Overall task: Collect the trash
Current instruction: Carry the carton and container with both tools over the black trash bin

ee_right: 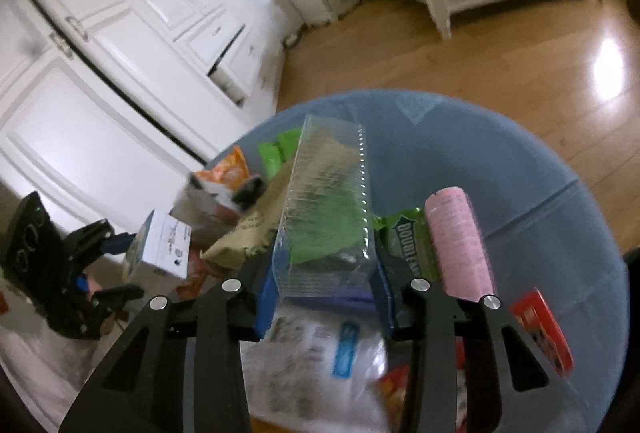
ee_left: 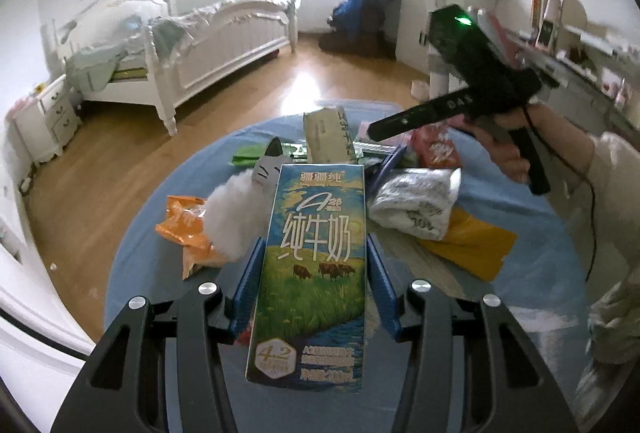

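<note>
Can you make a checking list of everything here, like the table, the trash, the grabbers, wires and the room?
Surface: round table with blue cloth.
Job's things: milk carton in left gripper; clear plastic box in right gripper.
Clutter: orange wrapper, yellow packet, white bag, pink roll, plush cat toy.
Grippers: both shut on trash.
Cables: thin dark wire hanging below the right handle.
Surroundings: white bed, wood floor, white wardrobe.
</note>
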`<state>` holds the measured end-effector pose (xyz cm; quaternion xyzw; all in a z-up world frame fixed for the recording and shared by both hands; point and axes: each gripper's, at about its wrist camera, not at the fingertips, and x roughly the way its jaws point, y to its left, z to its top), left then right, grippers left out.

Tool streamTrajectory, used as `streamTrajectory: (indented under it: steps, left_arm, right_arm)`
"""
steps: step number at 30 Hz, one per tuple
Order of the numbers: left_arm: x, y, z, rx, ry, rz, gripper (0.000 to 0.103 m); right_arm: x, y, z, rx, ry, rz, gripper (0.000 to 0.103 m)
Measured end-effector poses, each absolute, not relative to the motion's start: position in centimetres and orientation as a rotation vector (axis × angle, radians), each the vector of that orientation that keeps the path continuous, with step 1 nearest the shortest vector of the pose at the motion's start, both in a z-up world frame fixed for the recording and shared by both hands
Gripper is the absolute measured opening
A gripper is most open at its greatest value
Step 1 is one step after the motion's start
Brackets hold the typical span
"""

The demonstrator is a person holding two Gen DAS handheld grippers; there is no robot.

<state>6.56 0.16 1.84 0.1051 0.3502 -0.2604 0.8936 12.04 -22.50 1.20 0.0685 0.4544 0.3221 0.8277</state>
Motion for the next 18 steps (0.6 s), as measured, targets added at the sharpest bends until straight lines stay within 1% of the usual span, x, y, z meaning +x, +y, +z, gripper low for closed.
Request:
streamTrajectory:
  steps: [4, 8, 10, 13, 16, 18]
  left_arm:
    - [4.7, 1.1, 2.7, 0.162, 0.672, -0.512, 0.049]
    - [3.7, 1.3, 3.6, 0.097, 0.650, -0.502, 0.049]
    - [3.4, 1.1, 4.2, 0.072, 0.641, -0.508, 0.049]
    - [3.4, -0.4, 5.1, 0.036, 0.636, -0.534, 0.049]
    - [4.3, -3.7, 6.1, 0.018, 0.638, -0.569, 0.049]
    - [4.9, -6.0, 6.3, 0.005, 0.641, -0.596, 0.049]
  right_arm:
    - [6.3, -21.3, 5.1, -0.065, 0.763, 0.547, 0.040]
    - [1.8, -21.9, 7.3, -0.089, 0.623, 0.512, 0.040]
    - [-0.4, -24.3, 8.4, 0.007, 0.571, 0.515, 0.040]
    - [-1.6, -28.1, 8.9, 0.184, 0.537, 0.591, 0.040]
    - [-3.4, -34.3, 8.5, 0.380, 0.499, 0.611, 0.040]
    - [-4.4, -37.6, 7.7, 0.424, 0.475, 0.541, 0.040]
